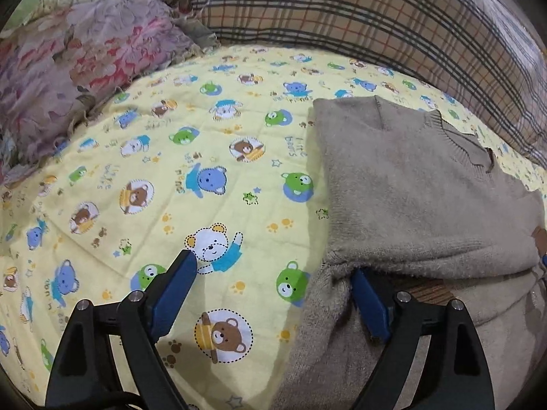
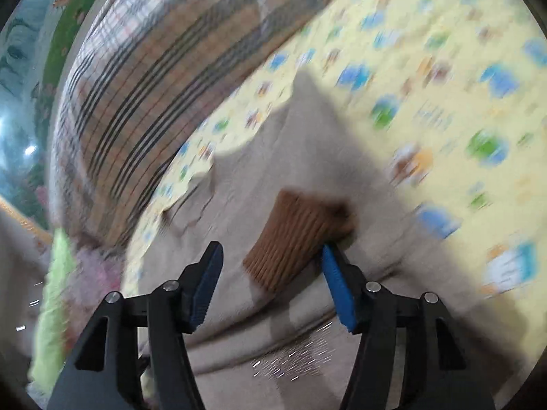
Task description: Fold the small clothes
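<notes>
A beige knitted sweater [image 1: 410, 191] lies folded on the yellow bear-print bedsheet [image 1: 205, 177], right of centre in the left wrist view. My left gripper [image 1: 273, 270] stands wide open at the sweater's near left edge. Its left finger [image 1: 177, 280] hangs over bare sheet, and its right finger [image 1: 369, 304] has its tip tucked under the folded layer. The blurred right wrist view shows the sweater [image 2: 273, 157] with a brown ribbed cuff [image 2: 290, 235] on top. My right gripper [image 2: 270, 254] is open over that cuff, with the right finger [image 2: 336, 283] at the cuff's edge.
A plaid quilt [image 1: 376, 17] is banked along the far side of the bed. A crumpled floral blanket [image 1: 75, 68] lies at the far left. Bare sheet stretches to the left of the sweater. A green fuzzy cloth [image 2: 51, 290] shows at the left of the right wrist view.
</notes>
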{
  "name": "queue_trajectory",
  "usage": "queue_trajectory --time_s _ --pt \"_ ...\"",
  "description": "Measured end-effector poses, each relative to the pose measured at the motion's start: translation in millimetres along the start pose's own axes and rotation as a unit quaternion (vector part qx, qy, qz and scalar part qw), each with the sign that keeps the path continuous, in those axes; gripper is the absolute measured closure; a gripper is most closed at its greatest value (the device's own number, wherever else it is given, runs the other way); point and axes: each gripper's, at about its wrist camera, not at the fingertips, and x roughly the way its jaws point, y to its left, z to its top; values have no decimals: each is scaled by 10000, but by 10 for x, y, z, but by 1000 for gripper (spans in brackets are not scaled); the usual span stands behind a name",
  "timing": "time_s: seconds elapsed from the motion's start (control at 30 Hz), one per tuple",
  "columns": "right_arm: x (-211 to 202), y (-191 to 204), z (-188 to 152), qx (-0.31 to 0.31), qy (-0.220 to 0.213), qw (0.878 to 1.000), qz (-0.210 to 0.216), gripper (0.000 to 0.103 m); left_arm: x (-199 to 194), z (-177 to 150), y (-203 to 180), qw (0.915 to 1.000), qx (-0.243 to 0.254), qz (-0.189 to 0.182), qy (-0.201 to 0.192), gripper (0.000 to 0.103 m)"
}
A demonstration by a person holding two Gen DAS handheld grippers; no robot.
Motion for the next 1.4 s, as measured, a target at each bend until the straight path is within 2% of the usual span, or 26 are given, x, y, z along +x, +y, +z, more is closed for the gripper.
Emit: queue_trajectory --time_s 0.07,0.1,0.23,0.3,0.37,0.4,0.47,0.5,0.53,0.57,0.6,0.63,0.7,0.77,0.83,0.93,1.0,1.07,1.13,1.17,1.2,1.23,1.27,1.4 --pt "-111 48 62 -201 -275 9994 -94 42 42 20 44 9999 -71 -94 67 13" --pt "-135 84 103 -354 -281 9989 -89 42 48 25 54 9999 -88 -119 65 13" --pt "-97 178 378 -950 -31 9954 -123 42 53 23 52 9999 -89 -127 68 12" --pt "27 304 481 -1625 350 9857 -259 42 53 22 53 9998 -102 -137 69 12" --pt "170 395 531 -2136 718 9742 -131 42 57 23 51 9998 -109 -142 75 12" --pt "267 414 558 -2305 954 9684 1 42 62 27 50 9998 -113 -142 81 12" --pt "452 418 566 -2569 1353 9569 -57 42 64 29 42 9998 -115 -140 88 11" --pt "542 426 532 -2755 1590 9480 -113 46 62 28 40 9998 -115 -138 88 11" --pt "590 435 497 -2929 1748 9400 -106 57 64 29 39 9998 -113 -136 92 11" --pt "599 448 458 -3083 1816 9337 -113 85 64 25 35 9998 -111 -133 94 11" --pt "554 442 408 -3282 1773 9277 -150 94 67 22 31 9998 -102 -127 97 11" --pt "462 439 381 -3392 1636 9263 -89 94 69 20 28 9998 -96 -122 99 11" --pt "208 415 323 -3532 1339 9253 321 95 79 23 23 9999 -77 -113 104 10" --pt "-13 374 249 -3731 1140 9190 565 95 85 24 21 9999 -60 -113 109 10" --pt "-154 299 132 -3918 1262 9092 620 95 87 27 22 9999 -56 -116 111 10" --pt "-127 133 -51 -4066 1882 8936 289 95 86 26 20 9999 -55 -108 110 10" --pt "-144 1 -106 -3955 2030 8957 0 95 89 26 23 9999 -48 -104 111 10" --pt "-225 -52 -85 -3760 1873 9075 -22 94 90 27 23 9999 -45 -106 113 9" --pt "-332 -56 6 -3443 1551 9258 166 89 95 27 22 9999 -34 -98 119 9" --pt "-353 -31 58 -3297 1389 9335 253 71 98 27 21 9999 -27 -94 124 9" --pt "-336 14 80 -3230 1286 9373 239 42 105 29 24 9999 -19 -95 128 9" --pt "-298 58 104 -3219 1196 9390 182 31 106 28 29 9999 -19 -99 129 9" --pt "-219 122 116 -3267 1105 9386 119 28 106 28 28 9999 -22 -103 128 9" --pt "107 211 141 -3249 1201 9380 -163 30 113 29 35 9998 -25 -126 127 8"
